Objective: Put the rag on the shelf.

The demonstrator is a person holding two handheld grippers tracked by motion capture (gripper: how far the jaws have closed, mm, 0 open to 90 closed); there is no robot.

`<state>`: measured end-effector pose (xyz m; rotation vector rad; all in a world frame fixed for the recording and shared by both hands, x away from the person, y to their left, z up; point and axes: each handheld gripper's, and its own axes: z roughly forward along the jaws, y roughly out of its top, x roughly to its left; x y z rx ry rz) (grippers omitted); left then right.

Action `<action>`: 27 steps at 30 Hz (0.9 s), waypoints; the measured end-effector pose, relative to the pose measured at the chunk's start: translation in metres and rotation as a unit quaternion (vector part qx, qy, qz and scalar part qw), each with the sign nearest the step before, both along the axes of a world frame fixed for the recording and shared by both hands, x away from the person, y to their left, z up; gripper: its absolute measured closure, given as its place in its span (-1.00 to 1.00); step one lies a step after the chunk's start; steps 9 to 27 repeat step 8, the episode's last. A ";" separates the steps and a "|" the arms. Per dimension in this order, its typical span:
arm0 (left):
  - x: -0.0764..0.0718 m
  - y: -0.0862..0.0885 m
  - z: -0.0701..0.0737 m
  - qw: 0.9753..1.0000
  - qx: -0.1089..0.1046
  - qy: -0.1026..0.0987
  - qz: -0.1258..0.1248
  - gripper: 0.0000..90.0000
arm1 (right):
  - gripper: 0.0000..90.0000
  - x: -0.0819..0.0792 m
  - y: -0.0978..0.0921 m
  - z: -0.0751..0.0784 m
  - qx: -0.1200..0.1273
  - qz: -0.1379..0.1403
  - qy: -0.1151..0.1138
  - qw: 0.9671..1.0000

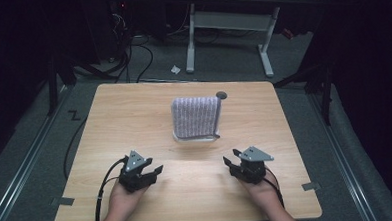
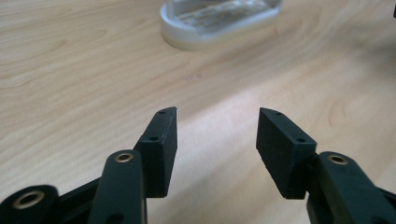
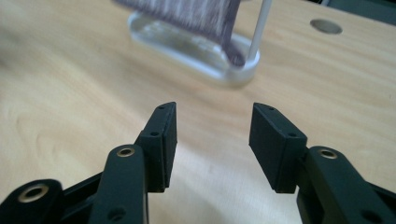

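on rack (image 1: 195,137): towel (image 1: 196,117) hanging upright, long axis crosswise.

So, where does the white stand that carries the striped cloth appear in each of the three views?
High view: the white stand is at the table's centre, under the striped cloth.
Left gripper view: its base is at the top edge, right of centre.
Right gripper view: the base is at the top centre, cloth above.
Shared landmark: the stand's rounded white base rim.

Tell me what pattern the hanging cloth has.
The cloth is greyish purple with fine pale vertical stripes, clearest in the high view.
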<state>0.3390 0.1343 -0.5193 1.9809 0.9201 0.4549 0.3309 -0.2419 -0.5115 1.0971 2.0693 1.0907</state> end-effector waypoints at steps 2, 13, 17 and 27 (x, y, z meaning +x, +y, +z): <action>-0.011 0.005 -0.005 1.000 0.014 -0.009 0.002 0.07 | 0.09 -0.012 -0.005 -0.008 -0.005 0.003 0.012 1.000; -0.012 0.023 0.005 0.999 -0.036 -0.003 0.017 0.01 | 0.00 -0.020 -0.012 -0.009 0.002 -0.004 0.019 1.000; -0.012 0.023 0.005 0.999 -0.036 -0.003 0.017 0.01 | 0.00 -0.020 -0.012 -0.009 0.002 -0.004 0.019 1.000; -0.012 0.023 0.005 0.999 -0.036 -0.003 0.017 0.01 | 0.00 -0.020 -0.012 -0.009 0.002 -0.004 0.019 1.000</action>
